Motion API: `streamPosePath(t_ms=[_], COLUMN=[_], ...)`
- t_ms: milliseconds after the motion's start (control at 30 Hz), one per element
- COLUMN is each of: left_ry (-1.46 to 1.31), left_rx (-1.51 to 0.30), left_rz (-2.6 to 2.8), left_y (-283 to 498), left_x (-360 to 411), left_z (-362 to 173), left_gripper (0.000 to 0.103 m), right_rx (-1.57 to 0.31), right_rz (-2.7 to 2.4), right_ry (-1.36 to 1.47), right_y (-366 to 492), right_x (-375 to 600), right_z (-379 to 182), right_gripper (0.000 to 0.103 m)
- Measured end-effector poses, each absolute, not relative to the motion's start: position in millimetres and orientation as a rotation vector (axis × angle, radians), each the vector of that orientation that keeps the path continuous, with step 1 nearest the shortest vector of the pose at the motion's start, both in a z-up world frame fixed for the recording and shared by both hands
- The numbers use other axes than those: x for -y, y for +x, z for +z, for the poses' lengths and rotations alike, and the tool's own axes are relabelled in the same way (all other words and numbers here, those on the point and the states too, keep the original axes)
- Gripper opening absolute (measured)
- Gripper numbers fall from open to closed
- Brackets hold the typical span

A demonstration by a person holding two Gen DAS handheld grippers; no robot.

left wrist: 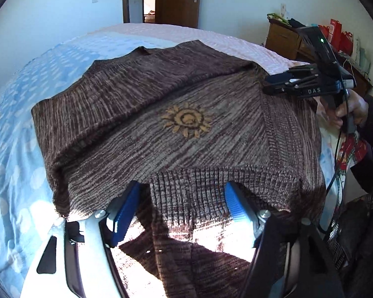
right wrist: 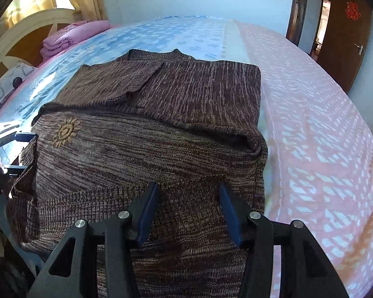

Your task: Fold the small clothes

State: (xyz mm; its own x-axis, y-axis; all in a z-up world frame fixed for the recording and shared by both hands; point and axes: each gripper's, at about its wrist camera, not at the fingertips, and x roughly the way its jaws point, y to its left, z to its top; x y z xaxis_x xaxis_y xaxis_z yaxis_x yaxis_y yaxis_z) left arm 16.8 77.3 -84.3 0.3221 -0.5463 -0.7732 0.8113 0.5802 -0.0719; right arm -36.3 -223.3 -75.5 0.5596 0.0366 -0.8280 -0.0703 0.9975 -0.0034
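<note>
A brown knit sweater (left wrist: 161,114) with a gold sun emblem (left wrist: 186,120) lies partly folded on the bed; it also shows in the right wrist view (right wrist: 149,136). My left gripper (left wrist: 182,188) is open, its blue fingers (left wrist: 236,203) either side of the ribbed hem (left wrist: 199,186) at the sweater's near edge. My right gripper (right wrist: 187,188) is open just above the sweater's near part, with nothing between its fingers (right wrist: 149,206). In the left wrist view the right gripper (left wrist: 273,84) is at the sweater's far right edge.
The bed has a blue patterned sheet (left wrist: 24,114) and a pink patterned cover (right wrist: 323,136). Folded pink bedding (right wrist: 67,39) sits by the headboard (right wrist: 32,29). A wooden dresser (left wrist: 283,39) with red bags stands at the right. A brown door (left wrist: 179,0) is behind.
</note>
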Motion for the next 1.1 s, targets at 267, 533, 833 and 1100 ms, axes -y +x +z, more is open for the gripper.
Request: streamPosePath(t_ms=[267, 533, 833, 1100], left_ry=[0.194, 0.059, -0.082, -0.171], left_rx=[-0.866, -0.757, -0.709, -0.660], left_rz=[-0.885, -0.840, -0.648, -0.568], left_y=[9, -8, 22, 41], left_x=[-94, -119, -148, -165], left_z=[-81, -44, -22, -14], left_gripper=[0.012, 0.008, 0.008, 0.008], right_rx=[-0.923, -0.734, -0.614, -0.606], right_rz=[0.020, -0.003, -0.046, -0.081], right_ry=[-0.027, 0.075, 0.053, 0.040], right_y=[-60, -82, -80, -73], right_x=[222, 230, 222, 227], right_z=[-58, 9, 45, 46], right_gripper=[0.004, 0.004, 0.004, 0.004])
